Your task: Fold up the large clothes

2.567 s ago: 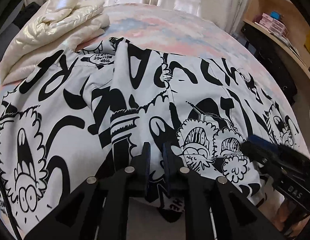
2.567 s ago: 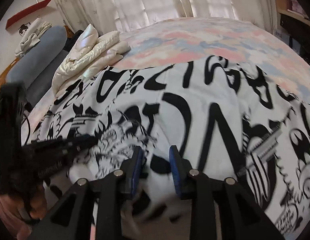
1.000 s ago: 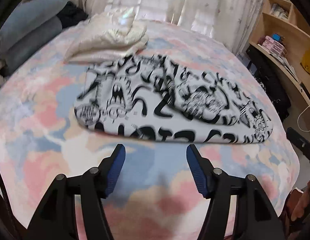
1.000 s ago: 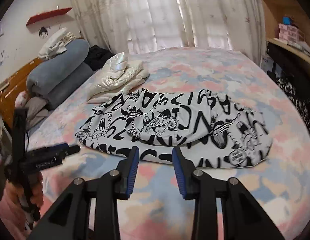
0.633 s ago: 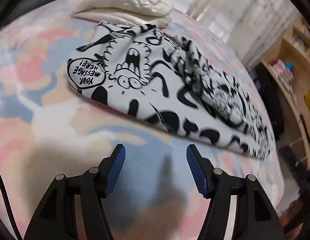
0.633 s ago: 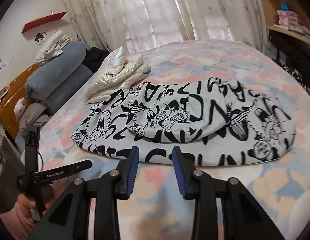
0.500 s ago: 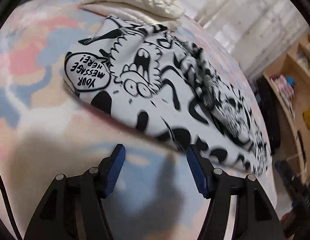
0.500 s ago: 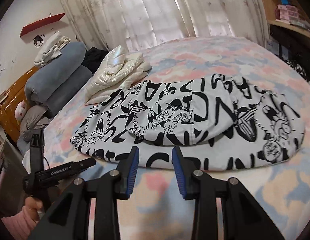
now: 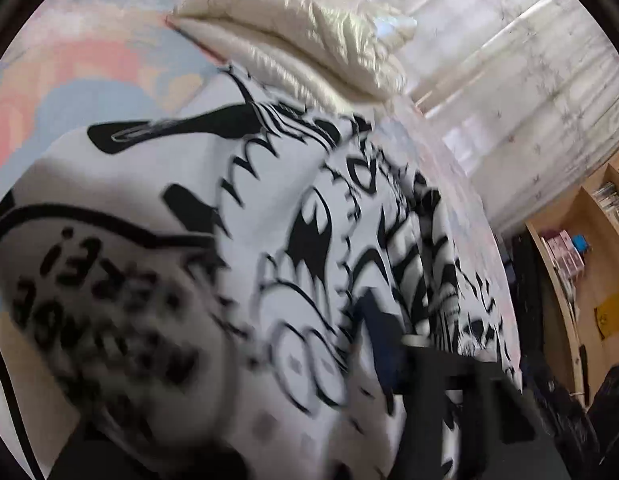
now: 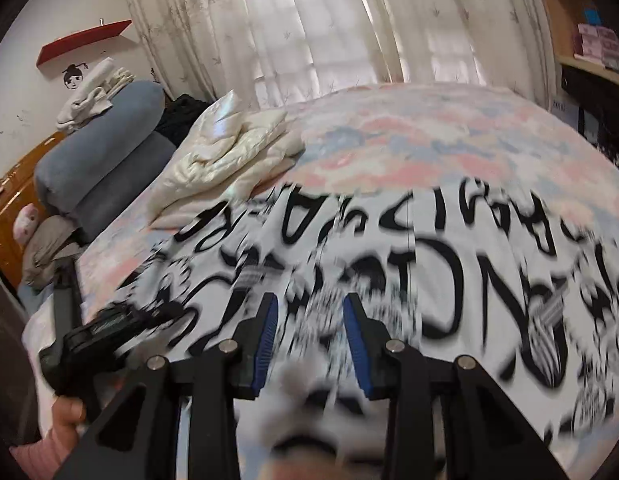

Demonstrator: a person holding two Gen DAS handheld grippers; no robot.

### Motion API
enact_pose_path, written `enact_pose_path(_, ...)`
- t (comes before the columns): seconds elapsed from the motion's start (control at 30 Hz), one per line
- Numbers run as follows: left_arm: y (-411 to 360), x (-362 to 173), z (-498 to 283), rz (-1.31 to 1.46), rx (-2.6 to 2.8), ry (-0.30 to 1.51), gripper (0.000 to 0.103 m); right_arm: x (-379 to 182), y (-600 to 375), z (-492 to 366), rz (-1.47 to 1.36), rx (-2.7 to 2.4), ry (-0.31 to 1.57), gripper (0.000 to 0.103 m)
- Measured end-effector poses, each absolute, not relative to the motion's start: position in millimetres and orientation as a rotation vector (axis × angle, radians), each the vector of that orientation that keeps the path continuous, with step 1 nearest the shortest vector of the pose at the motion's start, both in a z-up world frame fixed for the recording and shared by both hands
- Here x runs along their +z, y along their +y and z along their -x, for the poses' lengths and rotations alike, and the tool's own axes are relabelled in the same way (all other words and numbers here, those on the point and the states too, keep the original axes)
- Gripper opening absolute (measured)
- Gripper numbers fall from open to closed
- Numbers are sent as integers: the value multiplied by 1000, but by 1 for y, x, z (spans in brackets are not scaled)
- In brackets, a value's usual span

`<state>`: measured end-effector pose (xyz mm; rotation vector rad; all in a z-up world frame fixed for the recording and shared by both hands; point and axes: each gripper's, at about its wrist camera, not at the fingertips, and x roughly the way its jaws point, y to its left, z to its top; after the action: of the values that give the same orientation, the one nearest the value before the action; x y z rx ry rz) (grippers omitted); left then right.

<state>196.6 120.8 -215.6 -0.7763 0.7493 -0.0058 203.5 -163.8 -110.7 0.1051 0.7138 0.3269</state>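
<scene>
Now both grippers dip toward the printed garment (image 10: pixel 449 264) on the bed (image 10: pixel 409 128), seeking its near edge: left gripper (image 9: pixel 309 360) closing over cloth, right gripper (image 10: pixel 309 332) parted, closing slightly.

We count one black-and-white printed garment (image 10: pixel 449 264) spread on one bed (image 10: pixel 409 140), and one cream puffy jacket (image 10: pixel 229 160) folded beside it. We see two grey bolsters (image 10: pixel 101 160) stacked at the head of the bed, one red wall shelf (image 10: pixel 83 46), and two grippers: the right gripper (image 10: pixel 309 328) and the left gripper (image 10: pixel 109 332).
</scene>
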Motion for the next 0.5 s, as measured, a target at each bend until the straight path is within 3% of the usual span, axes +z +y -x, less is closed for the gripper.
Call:
enact_pose_path(0.07,122,-213,-195,776,-13,711,17,-117,-159,-227,-67,287,710,21)
enact_pose_path(0.13,119,-207,-191,743,-8,673,13,-128,-158,-247,-45,254,726,13)
enact_pose_path(0.27,102,-184,-185,598,9,605,9,-168,-162,-277,-79,246,835,6)
enact_pose_path(0.5,61,-135,-175,365,-12,475,8,-187,-156,-275,-36,258,842,6)
